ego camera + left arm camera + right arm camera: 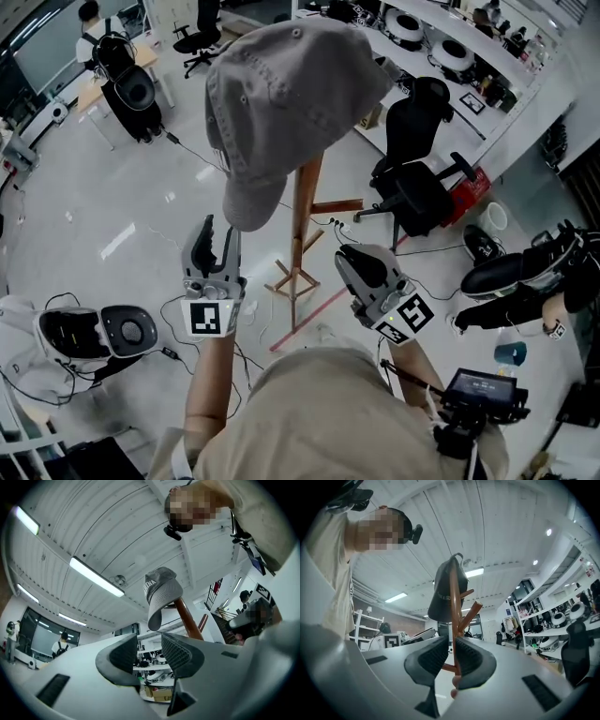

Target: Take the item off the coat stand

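Note:
A grey baseball cap (281, 103) sits over the top of a wooden coat stand (306, 234), its brim hanging down toward me. My left gripper (216, 232) points up just below the brim, a little left of the pole, jaws open and nothing between them. In the left gripper view the cap (161, 592) and pole (188, 618) show above the open gripper (149, 640). My right gripper (347, 257) hovers right of the pole without touching it. In the right gripper view its jaws (451, 641) stand a narrow gap apart, the stand (453, 616) and cap (440, 597) showing beyond.
A black office chair (412, 178) stands right of the stand's feet. Headset-like devices (94, 333) and cables lie on the floor at the left. A person's legs and shoes (525, 272) reach in from the right. A long desk (487, 56) runs along the back right.

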{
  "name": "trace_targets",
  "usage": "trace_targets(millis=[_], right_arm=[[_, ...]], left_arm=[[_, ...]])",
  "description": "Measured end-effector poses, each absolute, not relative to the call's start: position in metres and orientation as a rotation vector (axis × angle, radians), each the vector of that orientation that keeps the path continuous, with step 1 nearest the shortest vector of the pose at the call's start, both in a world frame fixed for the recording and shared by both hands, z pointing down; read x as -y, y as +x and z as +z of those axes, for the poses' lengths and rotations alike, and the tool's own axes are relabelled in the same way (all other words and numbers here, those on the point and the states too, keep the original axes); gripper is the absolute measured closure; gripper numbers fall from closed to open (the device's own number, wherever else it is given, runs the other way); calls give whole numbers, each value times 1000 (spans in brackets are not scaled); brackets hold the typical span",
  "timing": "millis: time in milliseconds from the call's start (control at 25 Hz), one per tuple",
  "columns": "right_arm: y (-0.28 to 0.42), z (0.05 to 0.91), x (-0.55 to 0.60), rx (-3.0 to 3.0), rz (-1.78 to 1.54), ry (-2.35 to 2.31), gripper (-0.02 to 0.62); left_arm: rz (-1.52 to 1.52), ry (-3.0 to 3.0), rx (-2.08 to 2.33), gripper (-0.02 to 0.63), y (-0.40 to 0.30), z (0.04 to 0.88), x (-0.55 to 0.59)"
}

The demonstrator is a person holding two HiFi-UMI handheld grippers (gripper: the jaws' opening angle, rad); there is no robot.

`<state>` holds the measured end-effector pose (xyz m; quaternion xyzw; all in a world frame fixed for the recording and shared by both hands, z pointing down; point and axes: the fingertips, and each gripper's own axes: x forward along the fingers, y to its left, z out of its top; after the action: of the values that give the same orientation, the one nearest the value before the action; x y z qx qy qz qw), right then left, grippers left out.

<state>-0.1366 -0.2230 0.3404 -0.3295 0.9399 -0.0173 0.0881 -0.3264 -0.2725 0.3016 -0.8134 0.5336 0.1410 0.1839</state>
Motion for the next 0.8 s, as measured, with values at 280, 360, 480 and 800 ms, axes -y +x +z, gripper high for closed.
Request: trace_targets(millis=[280,360,480,800], right_arm=[[-121,342,220,-2789,-30,-1042,541],[-118,347,218,-2805,-10,-1050,541],[-118,355,213,-2852,40,-1037,541],[-119,367,204,-2894,104,-998,541]], left_arm=[[404,-2166,-1452,440,-299,280,295],[414,-2127,-1438,440,-290,273,294],[412,-2050,-1418,440,-281,263,290],[389,-1967,-1404,497,-276,258,280]])
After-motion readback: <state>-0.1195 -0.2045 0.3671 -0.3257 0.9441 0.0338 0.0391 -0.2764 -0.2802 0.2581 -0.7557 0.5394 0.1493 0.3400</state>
